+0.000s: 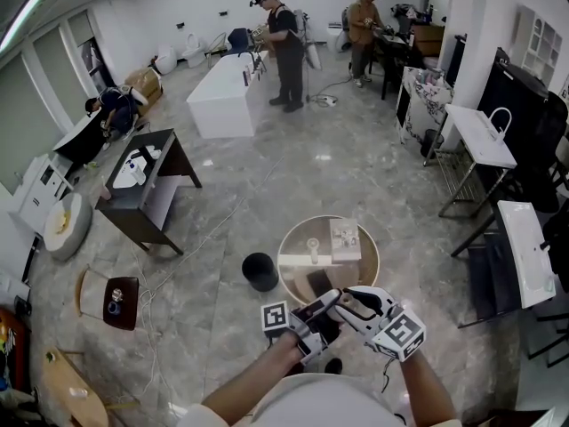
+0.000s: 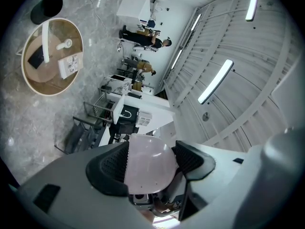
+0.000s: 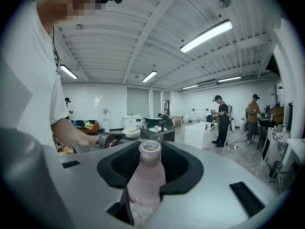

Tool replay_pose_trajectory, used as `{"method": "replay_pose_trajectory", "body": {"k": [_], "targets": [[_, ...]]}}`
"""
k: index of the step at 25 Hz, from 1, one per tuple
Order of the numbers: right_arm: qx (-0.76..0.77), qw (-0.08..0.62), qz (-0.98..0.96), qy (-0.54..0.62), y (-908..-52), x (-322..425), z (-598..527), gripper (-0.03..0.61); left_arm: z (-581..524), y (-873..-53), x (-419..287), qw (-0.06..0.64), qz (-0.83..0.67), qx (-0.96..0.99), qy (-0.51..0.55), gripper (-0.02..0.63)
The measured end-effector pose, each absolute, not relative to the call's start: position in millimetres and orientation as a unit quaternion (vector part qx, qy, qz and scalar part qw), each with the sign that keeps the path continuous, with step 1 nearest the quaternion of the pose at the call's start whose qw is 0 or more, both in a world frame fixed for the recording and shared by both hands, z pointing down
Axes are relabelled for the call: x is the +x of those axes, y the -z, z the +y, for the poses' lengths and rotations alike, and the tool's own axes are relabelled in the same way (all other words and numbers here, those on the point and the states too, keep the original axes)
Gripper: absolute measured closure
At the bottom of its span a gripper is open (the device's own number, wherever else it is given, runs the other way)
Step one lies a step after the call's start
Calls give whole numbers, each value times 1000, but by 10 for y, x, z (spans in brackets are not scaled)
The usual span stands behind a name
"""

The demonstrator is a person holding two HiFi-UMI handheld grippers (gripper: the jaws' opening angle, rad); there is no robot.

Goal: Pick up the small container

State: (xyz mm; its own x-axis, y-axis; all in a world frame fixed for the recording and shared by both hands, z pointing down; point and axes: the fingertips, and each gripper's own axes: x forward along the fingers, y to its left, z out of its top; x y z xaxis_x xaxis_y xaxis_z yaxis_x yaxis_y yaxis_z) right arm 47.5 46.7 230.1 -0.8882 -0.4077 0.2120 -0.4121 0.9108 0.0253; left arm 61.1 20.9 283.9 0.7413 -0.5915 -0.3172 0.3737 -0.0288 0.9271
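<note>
Bottle (image 3: 147, 175), pink and open-mouthed, sits upright, clamped between the jaws of the right gripper (image 3: 151, 162), held up beside the round table (image 1: 372, 254). Close by, the left gripper (image 2: 148, 162) grips a pale pink dome (image 2: 148, 171), possibly a cap.

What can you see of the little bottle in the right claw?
The bottle is small, pale pink and frosted, plastic by its look. A short neck with a thick rim widens into a rounder body. Its mouth is open, no cap. It stands about upright between the black pads of the right claw, which press its sides. Its base is hidden.
</note>
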Motion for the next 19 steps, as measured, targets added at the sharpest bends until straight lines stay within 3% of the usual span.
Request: {"method": "replay_pose_trajectory", "body": {"k": [19], "targets": [[202,102,-974,-8,-2329,527,457,426,198,-2864,654,687,-95,630,349,298]]}}
